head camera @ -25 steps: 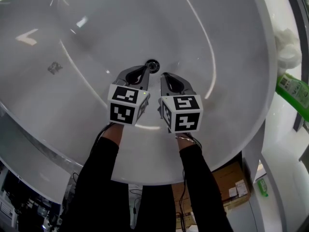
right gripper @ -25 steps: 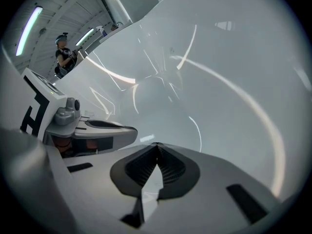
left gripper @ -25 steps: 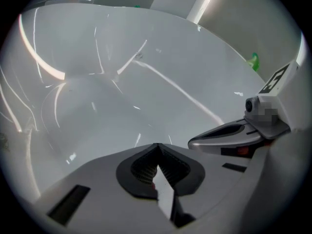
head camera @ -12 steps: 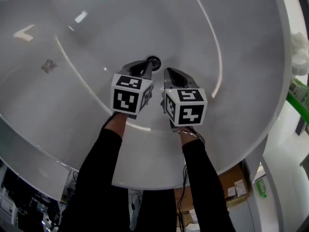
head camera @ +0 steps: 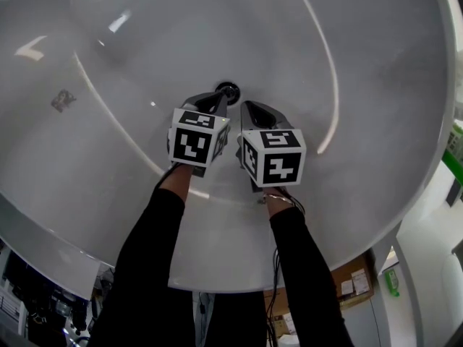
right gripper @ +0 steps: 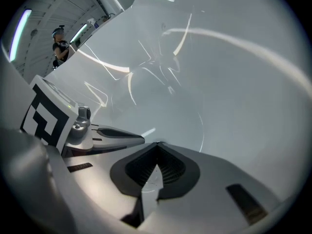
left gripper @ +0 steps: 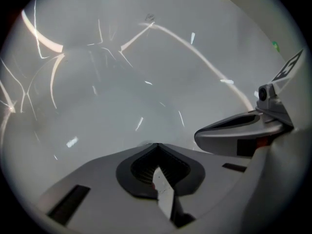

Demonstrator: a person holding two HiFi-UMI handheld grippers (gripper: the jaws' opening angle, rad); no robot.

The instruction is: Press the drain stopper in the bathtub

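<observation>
Both arms reach forward and down into the bathtub, side by side, in black sleeves with only the wrists bare. Each hand carries one gripper, so there are two, and each has one cube printed with black-and-white square markers.

The left gripper is pushed slightly further in. Its tip sits right at the near edge of the drain stopper. I can't tell whether it is actually pressing on it, because the gripper's own view shows only bare tub wall ahead of the tip. Its fingers are closed to a point with nothing held; all that shows behind the tip is the dark ribbed pocket between them.

The right gripper hangs just beside the left one, a little short of the stopper and to its right. Its fingers are also closed together and empty. Each gripper shows in the other's view as a smooth grey, beak-shaped shell.

There is one stopper, a small round piece with a dark centre and a shiny ring. It is set low in the tub's curved floor.

The tub is a single wide oval basin, white and glossy, streaked with long bright reflections. A small dark mark shows on its left wall. A cardboard box sits on the floor below the rim.
</observation>
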